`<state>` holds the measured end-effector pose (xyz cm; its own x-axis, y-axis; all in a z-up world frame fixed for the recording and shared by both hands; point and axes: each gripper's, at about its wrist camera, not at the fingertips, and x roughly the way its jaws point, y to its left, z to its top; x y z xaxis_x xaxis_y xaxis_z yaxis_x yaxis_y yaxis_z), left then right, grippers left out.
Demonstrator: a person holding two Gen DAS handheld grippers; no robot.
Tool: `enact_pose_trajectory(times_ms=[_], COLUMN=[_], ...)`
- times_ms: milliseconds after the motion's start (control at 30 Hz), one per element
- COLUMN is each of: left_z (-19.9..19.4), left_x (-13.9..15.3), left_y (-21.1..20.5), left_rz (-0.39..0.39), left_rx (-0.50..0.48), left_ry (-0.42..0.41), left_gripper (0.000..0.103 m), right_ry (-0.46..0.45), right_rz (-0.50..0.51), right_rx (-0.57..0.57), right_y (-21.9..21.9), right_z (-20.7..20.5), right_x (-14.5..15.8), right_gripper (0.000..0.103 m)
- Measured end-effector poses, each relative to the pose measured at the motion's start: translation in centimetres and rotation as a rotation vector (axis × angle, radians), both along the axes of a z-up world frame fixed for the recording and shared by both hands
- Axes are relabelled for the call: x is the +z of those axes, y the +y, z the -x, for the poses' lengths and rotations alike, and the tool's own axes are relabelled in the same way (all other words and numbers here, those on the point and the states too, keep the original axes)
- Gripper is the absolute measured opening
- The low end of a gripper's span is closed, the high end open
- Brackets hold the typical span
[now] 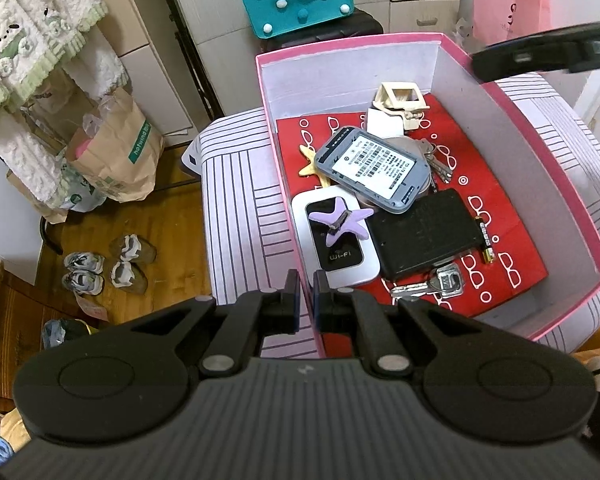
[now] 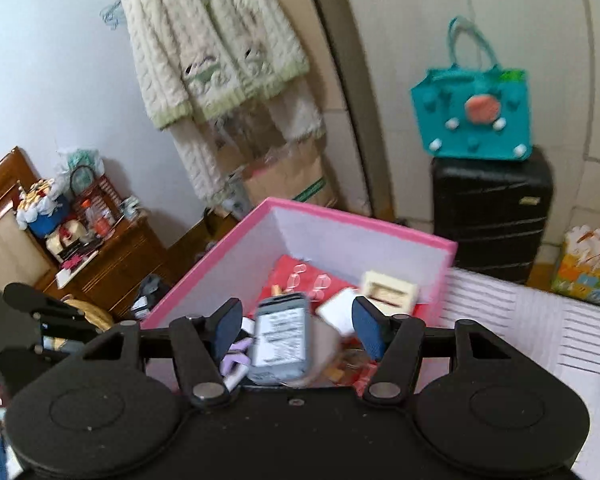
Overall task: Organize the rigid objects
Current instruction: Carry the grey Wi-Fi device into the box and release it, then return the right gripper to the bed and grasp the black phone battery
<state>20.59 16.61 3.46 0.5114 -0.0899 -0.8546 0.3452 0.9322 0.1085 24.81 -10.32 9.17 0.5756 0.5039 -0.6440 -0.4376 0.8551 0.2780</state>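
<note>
A pink box (image 1: 512,108) with white walls and a red patterned liner stands on a striped cloth. In it lie a grey labelled device (image 1: 374,168), a white Wi-Fi router (image 1: 340,256) with a purple starfish clip (image 1: 338,220) on top, a black case (image 1: 424,232), a battery (image 1: 485,242), keys (image 1: 440,282) and a cream clip (image 1: 400,100). My left gripper (image 1: 307,292) is shut on the box's near wall. My right gripper (image 2: 298,330) is open above the box (image 2: 352,226), and the grey device (image 2: 282,340) lies blurred below the gap, touching neither pad.
A teal bag (image 2: 474,116) sits on a black suitcase (image 2: 492,212) behind the box. Paper bags (image 1: 116,156) and shoes (image 1: 108,264) are on the wooden floor to the left. A cream jacket (image 2: 212,52) hangs on the wall, and a cluttered wooden cabinet (image 2: 100,264) stands beside it.
</note>
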Motion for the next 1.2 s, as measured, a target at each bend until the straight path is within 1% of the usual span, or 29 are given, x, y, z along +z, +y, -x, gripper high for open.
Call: enact_pose_trajectory(times_ms=[100,133,200,333,433,500,567,633,667,700,733,767,800,900,1000,1200], left_z=[0.1,0.1,0.1,-0.1,-0.1,-0.1,-0.1,-0.1,0.0,0.0,0.0,-0.1,-0.3,-0.6,-0.6,-0.8], left_x=[0.2,0.3,0.5,0.6,0.6,0.5,0.4,0.4,0.4,0.4,0.5,0.6,0.6,0.6,0.6,0.5], left_y=[0.3,0.5,0.7,1.1,1.0,1.0,1.1,1.1,1.0,1.0,1.0,1.1,1.2,1.4,1.3,1.2], left_rz=[0.016,0.027,0.043,0.065,0.058,0.060,0.065,0.067,0.064,0.061,0.065,0.070,0.073,0.082,0.076,0.078], left_rx=[0.008,0.012,0.009,0.009,0.006,0.007,0.011,0.012,0.010,0.005,0.000,-0.005,-0.008,-0.008,-0.013,0.006], left_ry=[-0.006,-0.012,-0.018,-0.012,-0.018,-0.021,-0.022,-0.024,-0.023,-0.022,-0.021,-0.016,-0.010,0.009,0.015,0.012], left_gripper=[0.006,0.006,0.006,0.006,0.006,0.006,0.006,0.006,0.006,0.006,0.006,0.006,0.006,0.006,0.006,0.006], right_ry=[-0.039,-0.063,-0.110,-0.094,-0.071,-0.058,-0.056,-0.064,-0.066,-0.069,-0.079,-0.092,-0.095,-0.065,-0.088,-0.046], right_rz=[0.022,0.021,0.021,0.009,0.017,0.017,0.015,0.037,0.081,0.140,0.222,0.267,0.274,0.260,0.237,0.248], right_rx=[-0.054,-0.073,-0.133,-0.260,-0.287,-0.274,-0.225,-0.168,-0.139,-0.128,-0.107,-0.074,-0.054,-0.014,0.029,0.040], right_y=[-2.5,-3.3,-5.2,-8.8,-10.3,-10.8,-10.9,-10.4,-10.0,-9.7,-9.0,-8.6,-8.6,-8.7,-8.6,-7.8], right_z=[1.0,1.2,1.6,1.0,0.6,0.2,0.2,0.0,-0.3,-0.2,-0.6,-0.9,-1.3,-2.7,-3.2,-4.1], right_x=[-0.1,-0.4,-1.5,-5.3,-7.9,-9.3,-10.4,-11.2,-11.7,-12.2,-12.8,-13.2,-13.5,-14.2,-14.5,-14.4], right_gripper=[0.072,0.076,0.079,0.080,0.080,0.080,0.080,0.080,0.080,0.080,0.080,0.080,0.080,0.080,0.080,0.085])
